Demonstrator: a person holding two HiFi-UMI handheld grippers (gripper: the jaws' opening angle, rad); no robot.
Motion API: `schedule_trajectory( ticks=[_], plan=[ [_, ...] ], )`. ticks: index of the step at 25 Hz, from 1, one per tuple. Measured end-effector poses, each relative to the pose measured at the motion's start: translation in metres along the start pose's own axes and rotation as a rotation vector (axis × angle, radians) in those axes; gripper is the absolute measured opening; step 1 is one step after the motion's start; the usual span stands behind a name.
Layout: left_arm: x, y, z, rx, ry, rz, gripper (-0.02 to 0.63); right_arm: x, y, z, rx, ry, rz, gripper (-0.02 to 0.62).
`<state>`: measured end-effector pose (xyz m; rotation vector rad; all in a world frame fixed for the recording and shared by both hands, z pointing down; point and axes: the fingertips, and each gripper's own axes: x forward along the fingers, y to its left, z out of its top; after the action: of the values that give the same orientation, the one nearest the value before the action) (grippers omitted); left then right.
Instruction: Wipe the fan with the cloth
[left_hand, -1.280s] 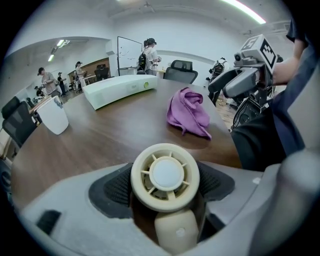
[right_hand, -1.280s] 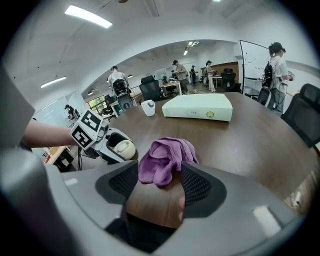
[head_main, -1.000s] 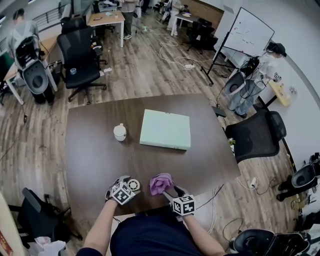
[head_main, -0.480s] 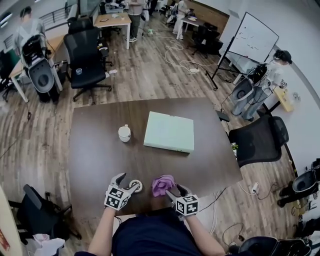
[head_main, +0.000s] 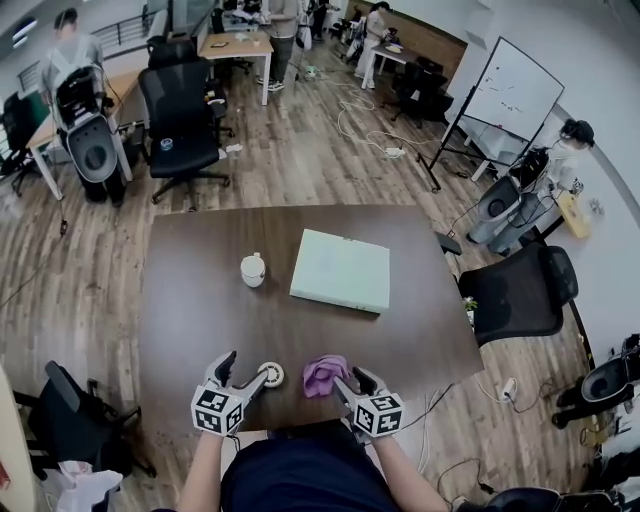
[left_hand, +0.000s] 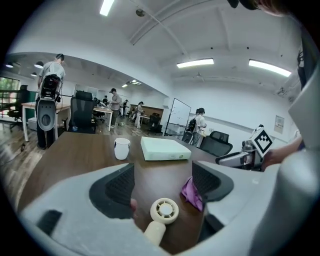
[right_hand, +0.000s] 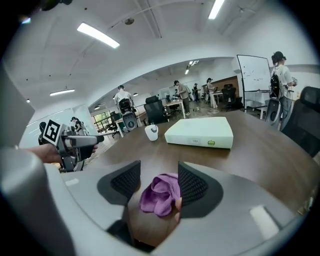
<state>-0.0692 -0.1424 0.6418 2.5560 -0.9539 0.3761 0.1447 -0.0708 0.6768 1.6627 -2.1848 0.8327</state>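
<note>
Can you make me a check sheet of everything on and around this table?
Surface: dark brown wooden table, no spills seen.
Job's things: small cream handheld fan and crumpled purple cloth lie near the front edge, apart.
Clutter: white mug, pale green flat box mid-table.
Grippers: left gripper open, jaws just opened further, fan between them; right gripper open, jaws just closing, cloth between them.
Cables: white cables on floor beyond table.
Surroundings: black office chairs, whiteboard, people standing.

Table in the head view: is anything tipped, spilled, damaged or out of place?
Nothing stands out. The fan lies flat near the front edge of the table, with the crumpled purple cloth beside it, apart. The white cup stands upright and the pale green box lies flat; no spill or damage shows.
</note>
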Motion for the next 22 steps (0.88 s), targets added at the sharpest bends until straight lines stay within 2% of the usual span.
schedule_trajectory(
  ticks=[4,9,11,16,19,22],
  plan=[
    [-0.010,-0.002,-0.005,-0.018,-0.021,0.021,0.279,-0.006,0.008,0.019,-0.012,-0.035,0.016,0.223],
    [-0.019,-0.009,-0.003,-0.050,-0.055,0.014,0.211,-0.013,0.013,0.035,-0.029,-0.074,0.013,0.088],
    [-0.024,-0.011,0.001,-0.045,-0.071,0.024,0.165,-0.014,0.013,0.036,-0.017,-0.080,0.015,0.014],
    [-0.033,-0.007,0.007,-0.013,-0.098,0.085,0.027,-0.017,0.020,0.034,0.046,-0.084,0.068,0.012],
    [-0.034,-0.010,0.005,0.003,-0.088,0.087,-0.005,-0.019,0.023,0.033,0.051,-0.087,0.073,0.012],
    [-0.038,-0.010,0.005,-0.032,-0.094,0.085,-0.005,-0.021,0.021,0.031,0.055,-0.078,0.056,0.011]
  ],
)
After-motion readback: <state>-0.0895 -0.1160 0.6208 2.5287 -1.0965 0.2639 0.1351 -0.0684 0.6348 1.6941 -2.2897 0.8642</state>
